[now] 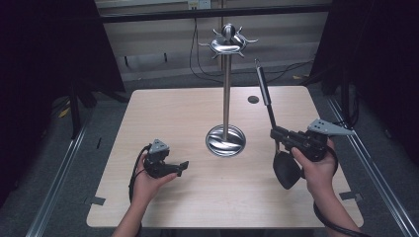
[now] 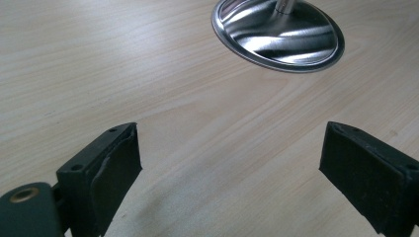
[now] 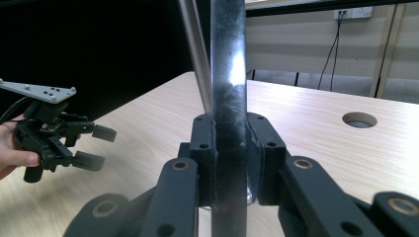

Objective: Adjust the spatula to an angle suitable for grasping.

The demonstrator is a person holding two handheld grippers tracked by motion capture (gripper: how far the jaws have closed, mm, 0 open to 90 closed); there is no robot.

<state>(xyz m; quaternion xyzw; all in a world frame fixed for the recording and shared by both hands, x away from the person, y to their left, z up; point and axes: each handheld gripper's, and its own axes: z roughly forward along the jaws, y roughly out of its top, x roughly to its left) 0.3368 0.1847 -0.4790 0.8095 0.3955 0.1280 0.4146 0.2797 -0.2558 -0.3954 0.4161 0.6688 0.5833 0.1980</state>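
Note:
A tall chrome stand (image 1: pixel 227 89) rises mid-table from a round base (image 1: pixel 226 140), with a ring of hooks (image 1: pixel 228 43) at its top. To its right my right gripper (image 1: pixel 274 134) is shut on a ladle's metal handle (image 1: pixel 264 89); the black bowl (image 1: pixel 286 170) hangs below the hand and the handle points up and back. In the right gripper view the pads (image 3: pixel 230 158) clamp that handle (image 3: pixel 228 74), with the stand's thin pole (image 3: pixel 195 54) behind it. My left gripper (image 1: pixel 184 168) is held low at the left, open and with nothing between its jaws (image 2: pixel 230 148), facing the base (image 2: pixel 278 34).
The light wooden table (image 1: pixel 173 113) has a small round hole (image 1: pixel 253 99) near its back right. Dark curtains flank both sides, and cables hang on the wall behind. In the right gripper view the left gripper (image 3: pixel 96 145) is at the left edge.

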